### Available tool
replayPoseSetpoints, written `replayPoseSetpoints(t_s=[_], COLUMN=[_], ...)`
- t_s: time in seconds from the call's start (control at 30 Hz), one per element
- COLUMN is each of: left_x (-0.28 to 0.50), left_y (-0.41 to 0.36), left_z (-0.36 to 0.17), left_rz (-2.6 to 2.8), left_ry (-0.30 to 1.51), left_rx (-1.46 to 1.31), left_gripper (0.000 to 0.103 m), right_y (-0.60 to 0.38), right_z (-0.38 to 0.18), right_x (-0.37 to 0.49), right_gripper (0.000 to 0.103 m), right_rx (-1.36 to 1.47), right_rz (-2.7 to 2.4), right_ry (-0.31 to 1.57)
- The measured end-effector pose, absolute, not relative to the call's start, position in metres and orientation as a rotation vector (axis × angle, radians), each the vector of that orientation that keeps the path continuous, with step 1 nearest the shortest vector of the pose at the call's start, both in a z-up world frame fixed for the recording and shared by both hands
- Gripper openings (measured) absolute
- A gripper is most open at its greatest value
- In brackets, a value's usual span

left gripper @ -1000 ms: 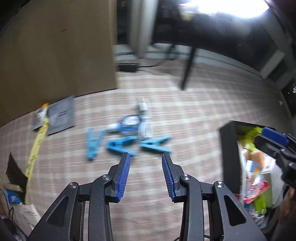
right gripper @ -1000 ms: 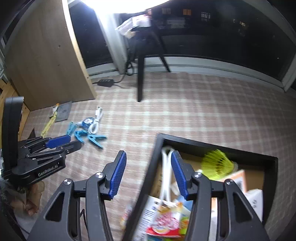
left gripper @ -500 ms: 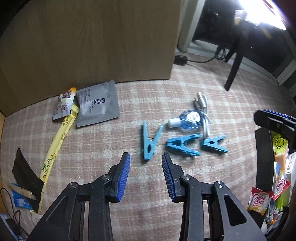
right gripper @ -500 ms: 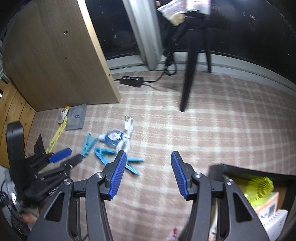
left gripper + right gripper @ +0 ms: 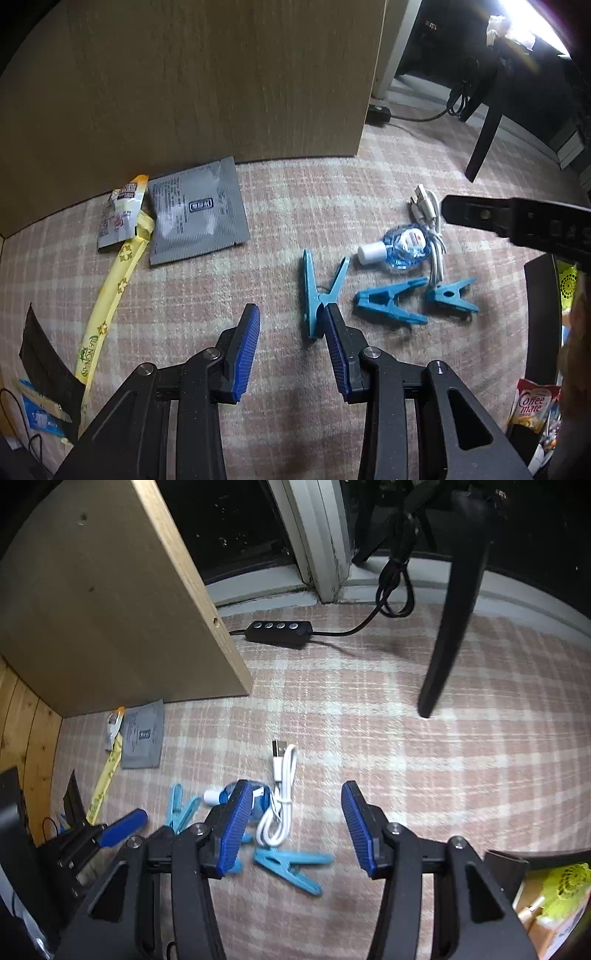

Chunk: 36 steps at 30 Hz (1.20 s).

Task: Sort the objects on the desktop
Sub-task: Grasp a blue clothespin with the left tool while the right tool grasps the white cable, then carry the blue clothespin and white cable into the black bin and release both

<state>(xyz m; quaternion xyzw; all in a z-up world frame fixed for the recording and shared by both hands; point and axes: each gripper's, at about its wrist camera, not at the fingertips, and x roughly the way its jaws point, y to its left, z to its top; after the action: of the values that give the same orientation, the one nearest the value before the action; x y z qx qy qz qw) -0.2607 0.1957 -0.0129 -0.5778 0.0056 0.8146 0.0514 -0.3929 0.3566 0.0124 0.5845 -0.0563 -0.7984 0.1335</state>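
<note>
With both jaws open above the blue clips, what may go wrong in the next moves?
The white cable lies over the small bottle and touches a blue clip, so lifting one may drag the others. The left gripper and right gripper hover over the same small pile and might collide.

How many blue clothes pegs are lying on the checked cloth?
3. One light blue peg lies just ahead of the left gripper; two darker pegs lie beside it, below the small bottle. None looks hidden.
</note>
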Motion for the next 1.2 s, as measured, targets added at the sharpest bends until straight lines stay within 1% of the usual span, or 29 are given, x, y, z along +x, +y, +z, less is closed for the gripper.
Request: replayPoseSetpoints(t_s=[0.07, 0.13, 0.2, 0.33, 0.43, 0.53, 0.57, 0.6, 0.63, 0.77, 0.9, 1.0, 1.07, 1.13, 1.2], left_x=[-0.262, -0.266, -0.269, -0.272, -0.274, -0.276, -0.276, -0.276, -0.276, -0.270, -0.263, -0.257, -0.246, -0.242, -0.242], left_y=[0.197, 0.198, 0.200, 0.199, 0.200, 0.200, 0.200, 0.198, 0.197, 0.189, 0.183, 0.175, 0.166, 0.158, 0.157], left_z=[-0.012, -0.013, -0.014, -0.014, -0.014, -0.015, -0.015, -0.017, -0.019, -0.026, -0.025, -0.022, -0.017, -0.008, -0.001], left_rz=[2.485, 2.491, 2.495, 2.507, 2.518, 2.530, 2.540, 2.551, 2.545, 2.559, 2.555, 2.549, 2.551, 2.542, 2.560], left_ry=[0.028, 0.046, 0.055, 0.051, 0.062, 0.062, 0.066, 0.081, 0.081, 0.060, 0.041, -0.028, -0.072, -0.127, -0.136], left_rx=[-1.752, -1.744, -1.740, -1.732, -1.725, -1.723, -1.724, -1.740, -1.753, -1.764, -1.762, -1.743, -1.726, -1.693, -1.676], left_gripper=[0.034, 0.034, 0.034, 0.033, 0.028, 0.021, 0.014, 0.005, 0.003, 0.000, 0.000, 0.000, 0.001, 0.011, 0.044], right_y=[0.353, 0.350, 0.348, 0.349, 0.346, 0.339, 0.337, 0.336, 0.336, 0.340, 0.344, 0.349, 0.354, 0.360, 0.365], right_z=[0.008, 0.004, 0.000, -0.007, -0.011, -0.011, -0.011, -0.011, -0.010, -0.010, -0.009, -0.009, -0.009, -0.008, -0.006], right_x=[-0.396, -0.398, -0.400, -0.405, -0.407, -0.404, -0.402, -0.401, -0.399, -0.391, -0.382, -0.376, -0.374, -0.372, -0.372], right_gripper=[0.049, 0.046, 0.039, 0.034, 0.033, 0.032, 0.031, 0.028, 0.026, 0.015, 0.015, 0.015, 0.015, 0.015, 0.015], right_rx=[1.700, 1.708, 1.718, 1.745, 1.758, 1.743, 1.737, 1.732, 1.726, 1.716, 1.707, 1.705, 1.710, 1.714, 1.715], right_rz=[-2.312, -2.301, -2.298, -2.304, -2.289, -2.307, -2.313, -2.321, -2.329, -2.341, -2.343, -2.336, -2.335, -2.342, -2.347], right_ry=[-0.158, -0.160, -0.156, -0.171, -0.148, -0.065, -0.037, -0.012, 0.003, 0.026, 0.033, 0.006, -0.022, -0.039, -0.064])
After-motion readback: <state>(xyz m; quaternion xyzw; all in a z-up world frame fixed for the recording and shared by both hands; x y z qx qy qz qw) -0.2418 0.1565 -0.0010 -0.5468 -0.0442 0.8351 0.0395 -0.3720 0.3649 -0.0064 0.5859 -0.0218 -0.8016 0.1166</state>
